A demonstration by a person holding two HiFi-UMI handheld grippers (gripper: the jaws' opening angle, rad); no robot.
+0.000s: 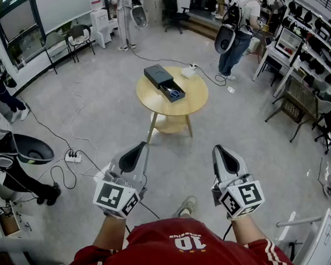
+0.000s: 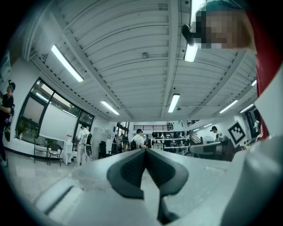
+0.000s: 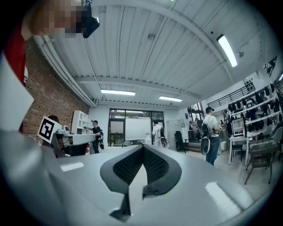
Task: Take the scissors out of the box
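A dark box (image 1: 164,82) lies open on a round wooden table (image 1: 150,101) well ahead of me in the head view, with blue-handled scissors (image 1: 175,92) in its pulled-out part. My left gripper (image 1: 142,145) and right gripper (image 1: 220,150) hang far short of the table, over the floor. Both are shut with nothing between their jaws. In the left gripper view the left gripper (image 2: 145,150) points across the room, its pads closed together. The right gripper view shows the right gripper (image 3: 142,146) shut as well, facing a far window wall.
A white power strip (image 1: 189,70) lies at the table's far edge, its cable trailing over the floor. Another power strip (image 1: 72,158) with cables lies on the floor at the left. People (image 1: 240,24) stand around the room; shelves and chairs (image 1: 297,106) line the right side.
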